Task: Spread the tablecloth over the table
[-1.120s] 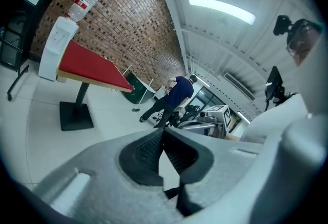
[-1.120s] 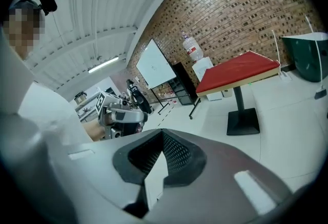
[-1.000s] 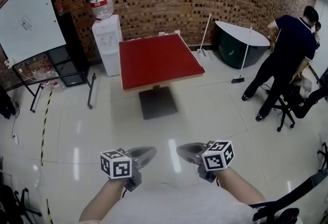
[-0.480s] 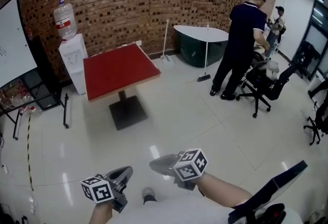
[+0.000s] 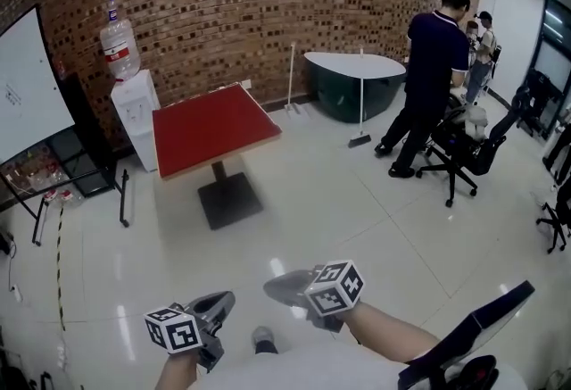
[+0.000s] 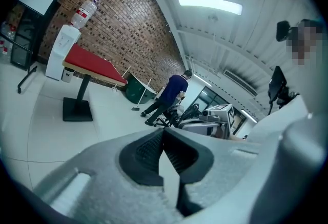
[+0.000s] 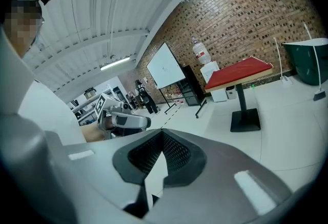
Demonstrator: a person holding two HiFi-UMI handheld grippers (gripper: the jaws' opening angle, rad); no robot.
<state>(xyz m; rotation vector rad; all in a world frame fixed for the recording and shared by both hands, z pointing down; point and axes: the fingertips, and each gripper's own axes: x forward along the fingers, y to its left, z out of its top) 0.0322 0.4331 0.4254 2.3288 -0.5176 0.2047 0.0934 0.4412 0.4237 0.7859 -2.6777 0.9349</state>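
Note:
The square table (image 5: 212, 128) stands far ahead on a black pedestal near the brick wall. A flat red surface covers its top, and a pale edge shows beneath. It is also visible small in the left gripper view (image 6: 95, 65) and the right gripper view (image 7: 238, 72). My left gripper (image 5: 225, 299) and right gripper (image 5: 275, 287) hang side by side low over the floor, close to my body. Both are far from the table. Each gripper is shut with nothing between its jaws, as its own view confirms for the left (image 6: 164, 137) and the right (image 7: 162, 140).
A water dispenser (image 5: 134, 112) and a whiteboard (image 5: 25, 94) stand left of the table. A person in a dark shirt (image 5: 433, 67) bends over an office chair (image 5: 464, 156) at right. Nearby are a half-round white table (image 5: 357, 67) and a broom (image 5: 360, 112). Glossy white floor (image 5: 312, 210) lies between.
The head view has swung to the right, so the red table now sits left of centre and the person is closer to the middle. Both grippers sit lower in the picture and remain shut.

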